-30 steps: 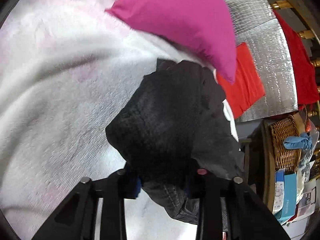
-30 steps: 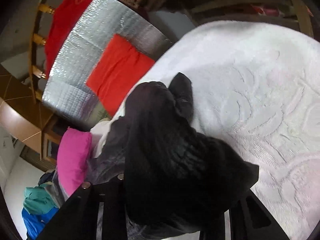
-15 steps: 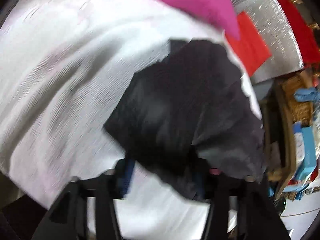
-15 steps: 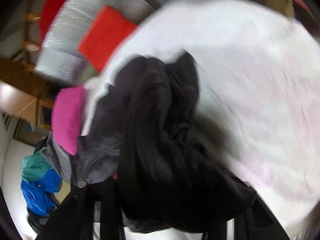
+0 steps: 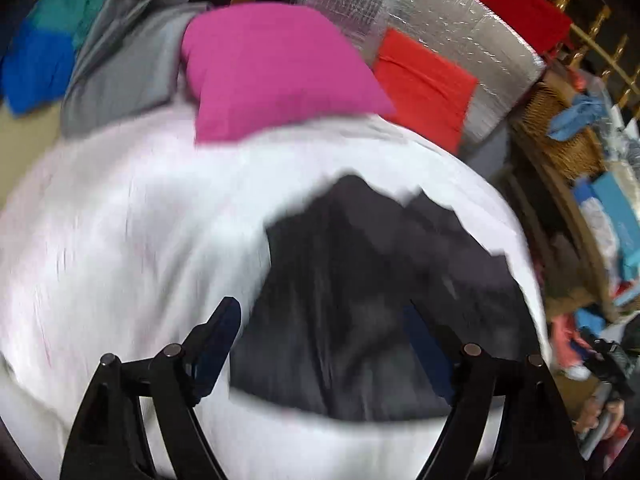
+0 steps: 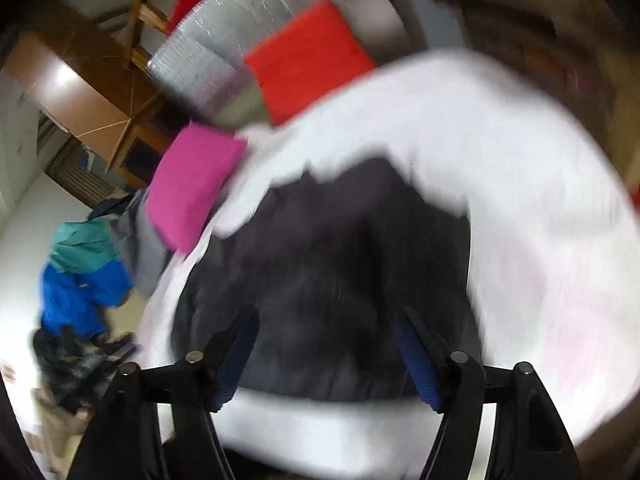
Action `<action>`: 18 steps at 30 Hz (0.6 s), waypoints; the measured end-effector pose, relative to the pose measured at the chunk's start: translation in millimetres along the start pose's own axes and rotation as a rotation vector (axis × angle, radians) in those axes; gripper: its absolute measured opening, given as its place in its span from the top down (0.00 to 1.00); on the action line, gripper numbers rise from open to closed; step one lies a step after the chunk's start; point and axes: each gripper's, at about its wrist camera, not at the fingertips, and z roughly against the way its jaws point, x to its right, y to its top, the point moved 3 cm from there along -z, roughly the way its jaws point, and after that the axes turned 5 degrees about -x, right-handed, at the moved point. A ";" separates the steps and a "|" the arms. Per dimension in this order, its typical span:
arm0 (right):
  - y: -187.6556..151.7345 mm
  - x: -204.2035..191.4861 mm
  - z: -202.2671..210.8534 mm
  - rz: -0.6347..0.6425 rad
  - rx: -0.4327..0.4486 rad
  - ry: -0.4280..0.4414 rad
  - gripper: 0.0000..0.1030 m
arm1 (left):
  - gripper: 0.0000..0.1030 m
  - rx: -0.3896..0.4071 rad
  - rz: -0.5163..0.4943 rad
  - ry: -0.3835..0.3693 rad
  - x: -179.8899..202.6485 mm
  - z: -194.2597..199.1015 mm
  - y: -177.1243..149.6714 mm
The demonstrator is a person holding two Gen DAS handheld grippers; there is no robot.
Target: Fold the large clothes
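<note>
Spreading apart in the foreground of the left wrist view, the left gripper [image 5: 326, 334] has just been opening: its two black fingers [image 5: 218, 330] with blue pads stand wide, and nothing is pinched between them. Below and beyond them lies the dark garment [image 5: 360, 300], a black bundle resting on the white blanket [image 5: 120, 240], apart from the pads as far as the blur lets one tell. The right gripper [image 6: 326, 344] shows the same picture in its own view: jaws that have just been opening, now standing wide, blue pads bare, the dark garment [image 6: 320, 264] lying under the gap on the white blanket [image 6: 520, 208] and not gripped. Both views are smeared by motion, so the folds of the cloth cannot be made out. Past the garment, at the far edge of the blanket, sits a pink pillow [image 5: 272, 72], also seen in the right wrist view [image 6: 192, 184]. Just beyond it lies a folded red cloth [image 5: 424, 84] on a silver quilted mat [image 5: 460, 12]. To the far left a grey cloth [image 5: 120, 60] and a blue and teal garment [image 5: 40, 48] are heaped together; to the far right stands a wicker basket [image 5: 560, 136].
</note>
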 end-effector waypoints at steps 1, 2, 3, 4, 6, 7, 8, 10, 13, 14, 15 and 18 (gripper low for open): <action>19.1 2.1 -18.6 0.009 0.010 -0.033 0.28 | 0.19 0.006 0.002 0.015 1.5 -14.1 15.9; 33.9 4.7 -34.6 0.014 0.002 -0.043 0.28 | 0.19 -0.005 0.006 0.029 1.7 -37.5 35.6; 50.3 7.5 -56.4 0.025 -0.009 -0.066 0.28 | 0.19 -0.023 0.010 0.037 3.5 -50.7 41.2; 63.2 10.4 -74.7 0.032 -0.015 -0.096 0.28 | 0.19 -0.066 0.025 0.042 1.9 -74.8 52.2; 85.4 18.3 -116.1 0.045 -0.045 -0.162 0.28 | 0.19 -0.155 0.075 -0.001 -9.2 -114.4 61.4; 89.7 27.1 -129.3 0.049 -0.060 -0.180 0.28 | 0.19 -0.172 0.104 -0.021 -11.0 -125.8 64.4; 100.2 33.7 -149.5 0.046 -0.081 -0.195 0.28 | 0.19 -0.178 0.144 -0.050 -13.8 -139.2 67.8; 101.0 49.8 -170.6 0.046 -0.120 -0.189 0.28 | 0.19 -0.185 0.166 -0.077 -10.5 -151.8 72.1; 103.4 57.5 -197.6 0.046 -0.220 -0.106 0.28 | 0.19 -0.235 0.121 -0.079 2.8 -168.6 73.8; 99.0 55.2 -197.9 0.063 -0.231 -0.105 0.29 | 0.19 -0.248 0.108 -0.086 7.8 -172.2 75.2; 99.2 51.0 -197.5 0.105 -0.221 -0.124 0.31 | 0.19 -0.249 0.099 -0.083 11.4 -175.2 76.3; 95.2 40.8 -191.4 0.226 -0.169 -0.251 0.85 | 0.35 -0.205 0.045 -0.036 19.8 -182.0 81.2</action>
